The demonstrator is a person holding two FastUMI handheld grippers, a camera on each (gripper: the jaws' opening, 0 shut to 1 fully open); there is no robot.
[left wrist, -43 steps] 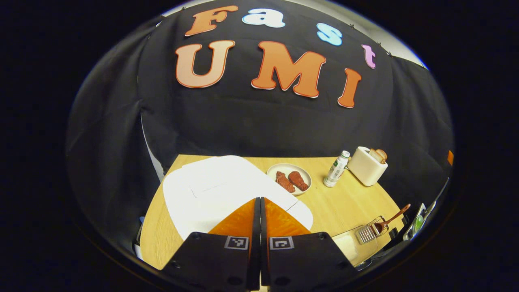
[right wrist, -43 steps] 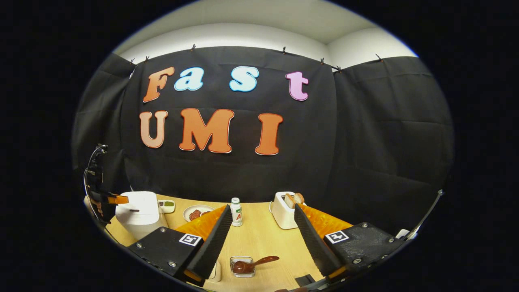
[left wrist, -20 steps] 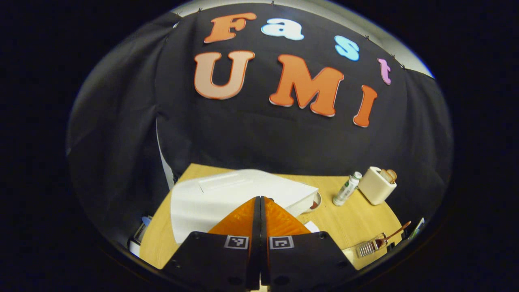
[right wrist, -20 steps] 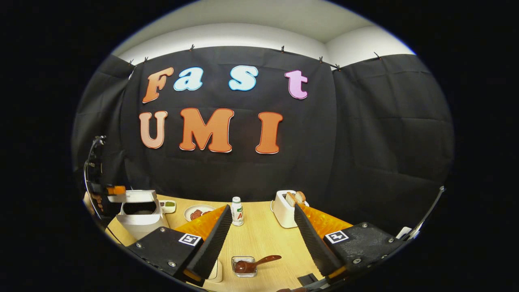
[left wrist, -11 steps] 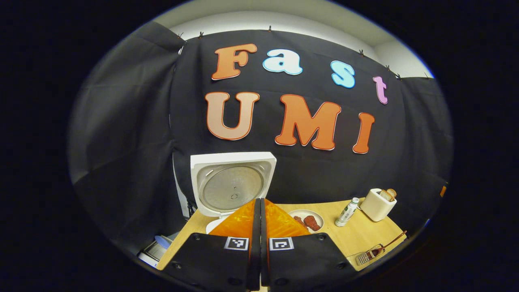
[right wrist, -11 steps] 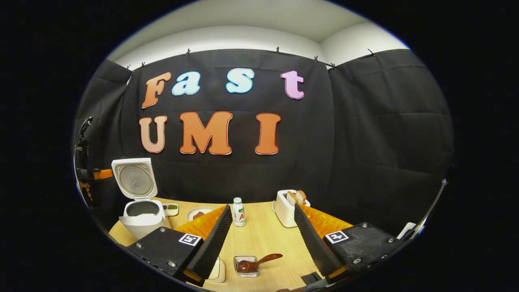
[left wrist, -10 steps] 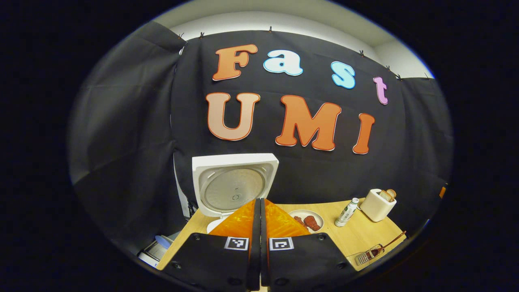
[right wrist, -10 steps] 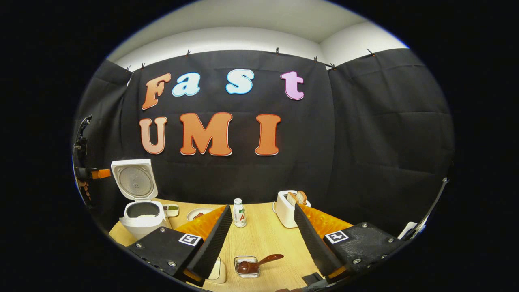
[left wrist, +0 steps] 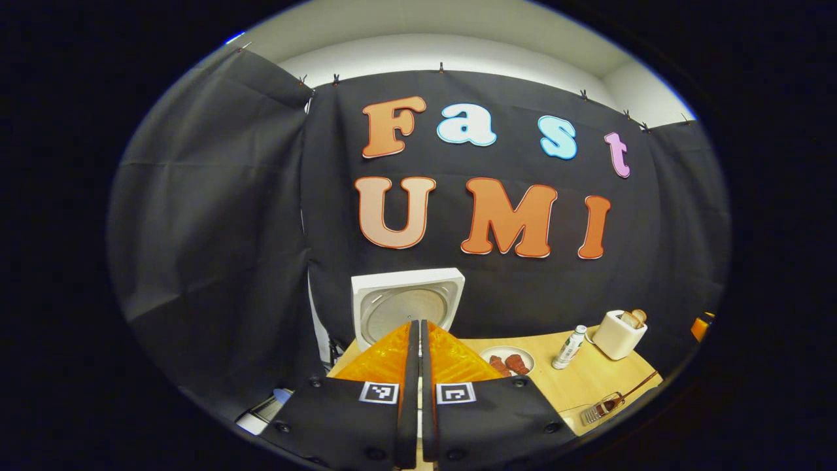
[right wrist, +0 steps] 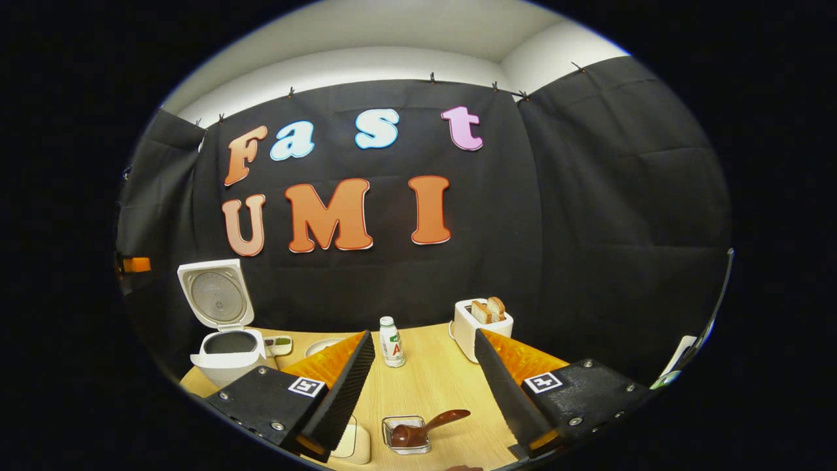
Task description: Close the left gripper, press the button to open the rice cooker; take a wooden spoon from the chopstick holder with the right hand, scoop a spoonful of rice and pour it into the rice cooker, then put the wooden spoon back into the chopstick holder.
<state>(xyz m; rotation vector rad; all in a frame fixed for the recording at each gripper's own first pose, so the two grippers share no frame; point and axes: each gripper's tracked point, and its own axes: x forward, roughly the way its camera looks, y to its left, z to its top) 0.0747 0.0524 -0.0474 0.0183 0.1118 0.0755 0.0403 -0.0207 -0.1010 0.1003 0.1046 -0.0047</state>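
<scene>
**A:** What could have gone wrong from there?

**B:** Mostly the pick-up, I judged. The wooden spoon (right wrist: 428, 426) lay tilted in the chopstick holder (right wrist: 405, 434), bowl down in it and handle slanting out toward two o'clock. The holder looked small and light, so a grab low on the handle could have dragged or tipped it on the table (right wrist: 431, 386). A pinch near the handle's end might have let the spoon swing.

**A:** And the cooker?

**B:** The rice cooker (right wrist: 225, 350) stood at about eight o'clock in the right gripper view, lid upright and pot open. A loaded spoon would have had to cross the table past the bottle (right wrist: 392, 342), and grains could have spilled on that trip. The raised lid was also something to knock.

**A:** How did the tongs stand?

**B:** The right tongs (right wrist: 424, 366) were spread wide, holding nothing and touching nothing, with the spoon below and between them at six o'clock. The left tongs (left wrist: 419, 347) were pressed together with nothing between them, clear of the cooker lid (left wrist: 407, 306), which rose just behind their tips at twelve o'clock.
</scene>
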